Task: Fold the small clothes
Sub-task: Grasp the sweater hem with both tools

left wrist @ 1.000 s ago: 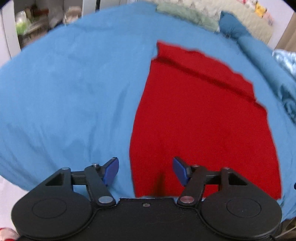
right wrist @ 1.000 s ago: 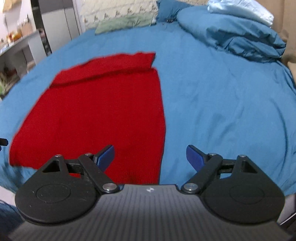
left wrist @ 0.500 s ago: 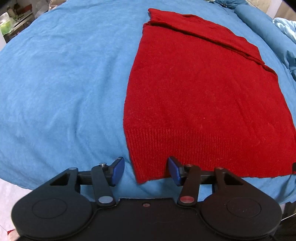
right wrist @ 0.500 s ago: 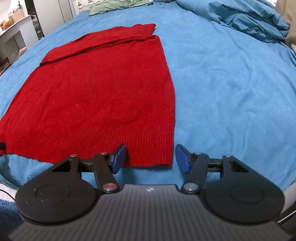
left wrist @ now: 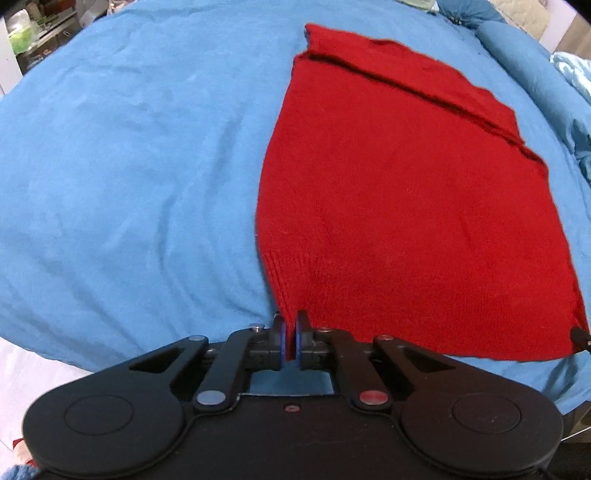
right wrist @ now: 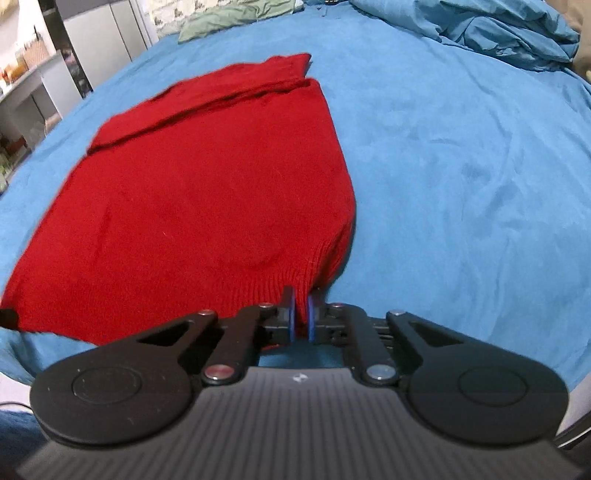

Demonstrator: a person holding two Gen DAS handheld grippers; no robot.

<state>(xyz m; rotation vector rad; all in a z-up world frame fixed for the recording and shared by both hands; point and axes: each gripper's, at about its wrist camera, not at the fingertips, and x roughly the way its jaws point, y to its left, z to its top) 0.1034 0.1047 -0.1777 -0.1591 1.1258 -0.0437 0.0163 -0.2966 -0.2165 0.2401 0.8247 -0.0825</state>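
A red knit sweater (left wrist: 406,206) lies flat on the blue bed, its sleeves folded across the far end; it also shows in the right wrist view (right wrist: 199,199). My left gripper (left wrist: 290,338) is shut on the sweater's near left hem corner. My right gripper (right wrist: 301,316) is shut on the near right hem corner, and the ribbed hem bunches up slightly there. Each corner is lifted a little off the sheet.
The blue bed sheet (left wrist: 129,166) spreads wide to the left, and also to the right in the right wrist view (right wrist: 461,166). A crumpled blue duvet (right wrist: 498,33) and a green pillow (right wrist: 229,18) lie at the far end. Shelves (right wrist: 29,74) stand left of the bed.
Both grippers came down to the sweater's near hem and closed, each on a corner. The hem corners are now pinched and slightly raised.
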